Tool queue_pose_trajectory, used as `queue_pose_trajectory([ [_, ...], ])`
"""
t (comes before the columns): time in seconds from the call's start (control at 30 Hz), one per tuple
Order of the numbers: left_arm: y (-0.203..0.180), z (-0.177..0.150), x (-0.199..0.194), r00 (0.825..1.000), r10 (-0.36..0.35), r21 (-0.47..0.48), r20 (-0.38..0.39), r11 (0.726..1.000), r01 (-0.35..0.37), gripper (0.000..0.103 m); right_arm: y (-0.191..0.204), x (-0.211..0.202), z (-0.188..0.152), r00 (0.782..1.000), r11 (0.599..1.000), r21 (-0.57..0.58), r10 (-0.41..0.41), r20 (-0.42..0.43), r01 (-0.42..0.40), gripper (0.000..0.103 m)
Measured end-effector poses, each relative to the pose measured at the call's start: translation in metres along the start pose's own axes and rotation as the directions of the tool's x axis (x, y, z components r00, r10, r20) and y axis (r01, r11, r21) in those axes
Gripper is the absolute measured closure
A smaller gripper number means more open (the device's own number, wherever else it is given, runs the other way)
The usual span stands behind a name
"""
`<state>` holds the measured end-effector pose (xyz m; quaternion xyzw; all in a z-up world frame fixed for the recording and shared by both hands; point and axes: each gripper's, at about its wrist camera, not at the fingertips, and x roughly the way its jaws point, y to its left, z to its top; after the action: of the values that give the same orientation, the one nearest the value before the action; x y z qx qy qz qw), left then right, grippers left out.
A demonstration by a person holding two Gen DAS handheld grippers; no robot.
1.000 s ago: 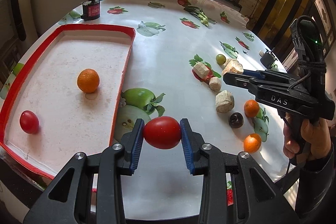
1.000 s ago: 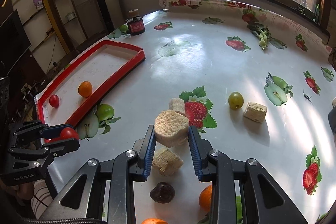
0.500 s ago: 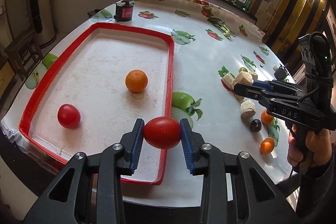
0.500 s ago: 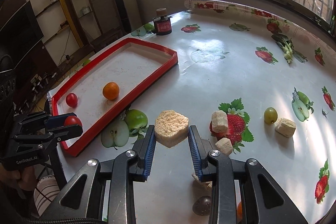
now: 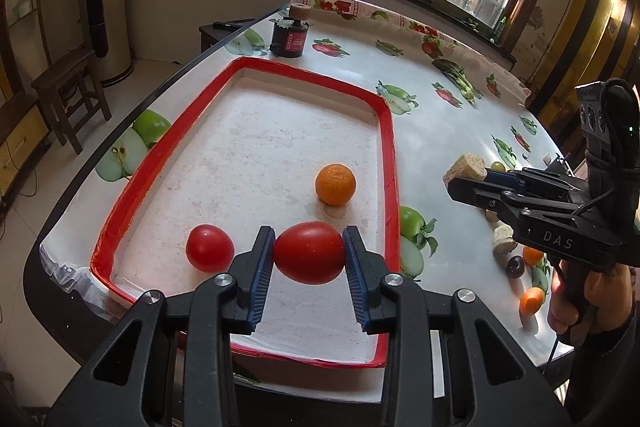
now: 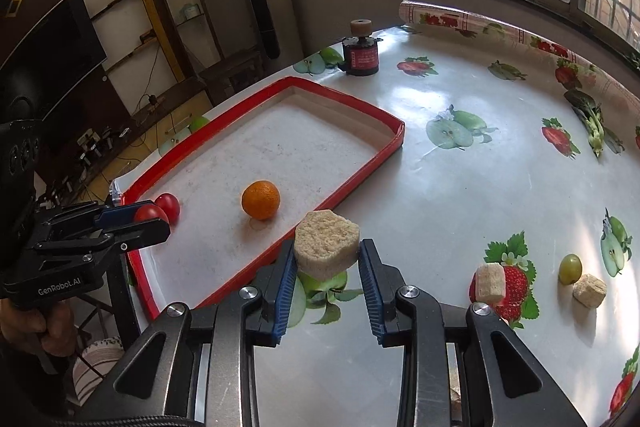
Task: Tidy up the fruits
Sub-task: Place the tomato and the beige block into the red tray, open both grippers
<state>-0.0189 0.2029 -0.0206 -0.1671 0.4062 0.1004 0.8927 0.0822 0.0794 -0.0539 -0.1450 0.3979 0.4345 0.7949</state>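
My left gripper [image 5: 308, 255] is shut on a red tomato [image 5: 309, 251] and holds it over the near end of the red-rimmed tray [image 5: 390, 163]. In the tray lie another red tomato [image 5: 209, 247] and an orange [image 5: 335, 184]. My right gripper [image 6: 327, 259] is shut on a beige crumbly block [image 6: 326, 248], held above the table just outside the tray's long edge [image 6: 352, 169]. The left gripper and its tomato [image 6: 149, 214] also show in the right wrist view, and the right gripper with its block [image 5: 466, 169] in the left wrist view.
On the fruit-print tablecloth lie a green grape [image 6: 569, 268], two beige blocks [image 6: 589, 290] [image 6: 490, 281], two small oranges [image 5: 532, 300] and a dark fruit [image 5: 515, 265]. A dark jar [image 6: 360, 55] stands beyond the tray. The table edge runs close to the tray's left side.
Both grippers moved left towards the tray. The left gripper's tomato is now over the tray's near end; the right gripper's block is now beside the tray's long edge.
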Motion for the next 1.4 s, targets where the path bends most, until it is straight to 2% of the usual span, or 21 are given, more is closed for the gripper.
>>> queue_pose_trajectory([
  [0.27, 0.020, 0.021, 0.007, 0.999, 0.045, -0.008, 0.014, 0.999, -0.045, 0.071, 0.015, 0.023, 0.023, 1.000, 0.999, -0.020, 0.027, -0.004, -0.027, 0.071],
  [0.5, 0.040, 0.046, 0.032, 0.995, 0.102, -0.037, 0.002, 0.994, -0.102, 0.071, 0.019, 0.056, 0.052, 0.999, 0.999, -0.011, 0.046, -0.023, -0.047, 0.071],
  [0.77, 0.052, 0.054, 0.063, 0.988, 0.141, -0.055, -0.067, 0.988, -0.145, 0.071, 0.016, 0.108, 0.072, 0.996, 1.000, -0.012, 0.018, -0.089, -0.019, 0.071],
  [1.0, 0.049, 0.045, 0.081, 0.976, 0.167, -0.033, -0.138, 0.984, -0.173, 0.070, 0.018, 0.132, 0.066, 0.990, 0.999, -0.037, 0.006, -0.139, -0.012, 0.070],
  [1.07, 0.047, 0.043, 0.081, 0.976, 0.165, -0.034, -0.141, 0.985, -0.172, 0.070, 0.017, 0.132, 0.065, 0.991, 0.999, -0.038, 0.008, -0.133, -0.013, 0.070],
  [1.17, 0.043, 0.041, 0.078, 0.972, 0.193, -0.024, -0.137, 0.980, -0.198, 0.070, 0.017, 0.130, 0.065, 0.990, 0.999, -0.037, 0.017, -0.138, -0.022, 0.054],
  [1.3, 0.042, 0.039, 0.067, 0.973, 0.207, -0.047, -0.104, 0.976, -0.213, 0.053, 0.017, 0.113, 0.063, 0.995, 0.999, -0.040, 0.013, -0.104, -0.017, 0.052],
  [1.4, 0.038, 0.037, 0.055, 0.976, 0.205, -0.057, -0.077, 0.976, -0.210, 0.053, 0.015, 0.093, 0.059, 0.997, 0.999, -0.031, 0.023, -0.069, -0.025, 0.052],
])
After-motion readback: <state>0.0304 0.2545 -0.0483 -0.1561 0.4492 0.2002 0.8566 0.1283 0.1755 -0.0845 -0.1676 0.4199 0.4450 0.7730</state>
